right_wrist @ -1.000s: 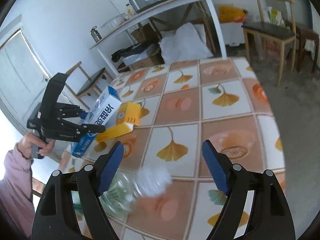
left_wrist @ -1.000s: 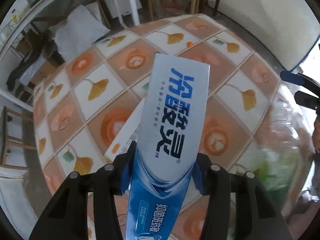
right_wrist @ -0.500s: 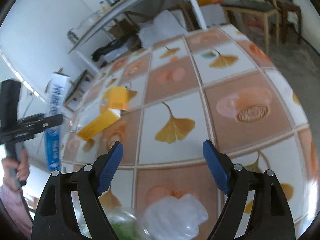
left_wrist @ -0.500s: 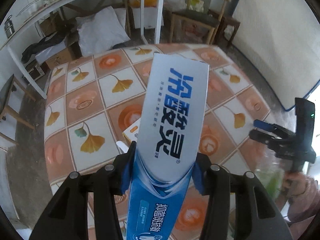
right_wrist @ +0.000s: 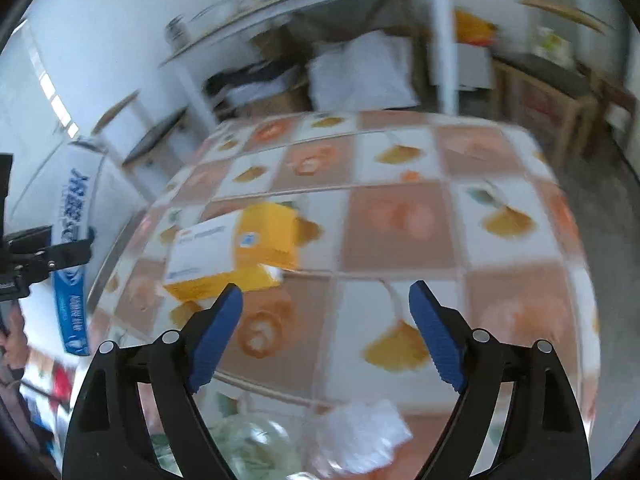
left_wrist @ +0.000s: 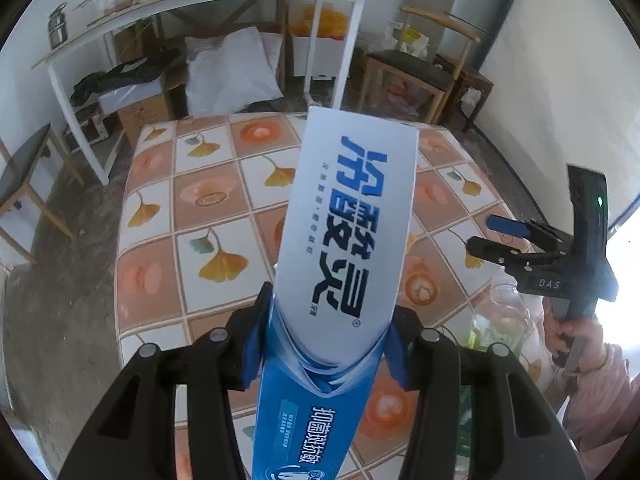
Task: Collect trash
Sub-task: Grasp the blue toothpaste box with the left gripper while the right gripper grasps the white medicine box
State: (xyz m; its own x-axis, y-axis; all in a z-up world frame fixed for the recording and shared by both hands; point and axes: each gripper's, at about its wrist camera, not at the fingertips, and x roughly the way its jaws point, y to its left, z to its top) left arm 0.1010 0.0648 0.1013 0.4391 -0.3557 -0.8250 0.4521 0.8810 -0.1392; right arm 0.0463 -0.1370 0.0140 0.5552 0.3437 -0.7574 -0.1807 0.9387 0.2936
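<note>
Toothpaste box (left_wrist: 340, 280) bottom cropped; bottle (right_wrist: 256, 452) blurred.

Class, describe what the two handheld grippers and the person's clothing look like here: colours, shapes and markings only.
Both grippers, left and right, have black angular frames with round silver pins and blue ribbed finger pads. Seen from the left camera, the right one bears pale "DAS" lettering and a green light. The sleeve is pink.

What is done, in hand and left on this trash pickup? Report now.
Done: no bin or collected trash is in view, so nothing looks finished. In hand: the left gripper is shut on the blue toothpaste box, lifted off the table. The right gripper has just been opening its jaws, with nothing between them. Left: the yellow carton, the clear plastic bottle and the crumpled plastic.
</note>
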